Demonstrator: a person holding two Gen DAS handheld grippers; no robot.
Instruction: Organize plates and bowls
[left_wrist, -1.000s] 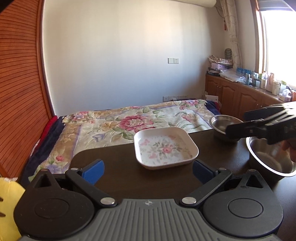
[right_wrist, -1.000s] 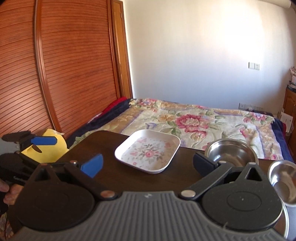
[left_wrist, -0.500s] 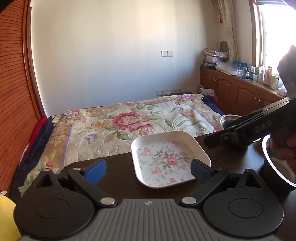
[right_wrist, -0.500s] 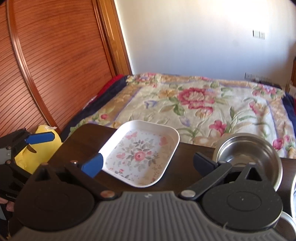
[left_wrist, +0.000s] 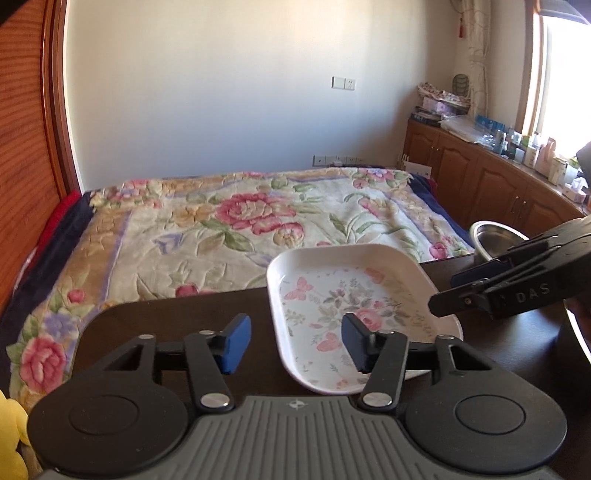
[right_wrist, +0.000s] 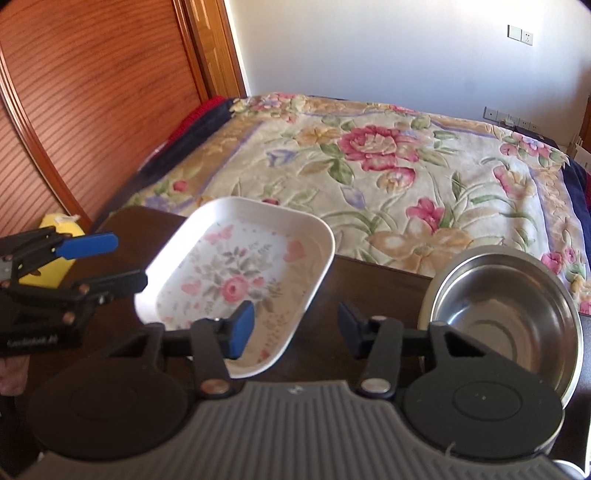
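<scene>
A white square plate (left_wrist: 354, 295) with a flower print lies on the dark table (left_wrist: 166, 332). My left gripper (left_wrist: 295, 345) straddles the plate's left rim. Its jaws are closing, with a gap still on both sides of the rim. My right gripper (right_wrist: 295, 330) straddles the right rim of the plate (right_wrist: 236, 273), and its jaws are closing too without pressing. Each gripper shows in the other's view: the right gripper (left_wrist: 454, 291) and the left gripper (right_wrist: 110, 264). A steel bowl (right_wrist: 498, 314) stands right of the plate.
A smaller-looking steel bowl (left_wrist: 495, 236) sits at the table's far right, and another bowl's rim (left_wrist: 576, 325) shows at the frame edge. A bed with a floral cover (left_wrist: 240, 229) lies beyond the table. A yellow object (right_wrist: 59, 236) sits at the left.
Both grippers have moved forward and down to the plate, one at each side rim. Both pairs of jaws have narrowed from wide open.
</scene>
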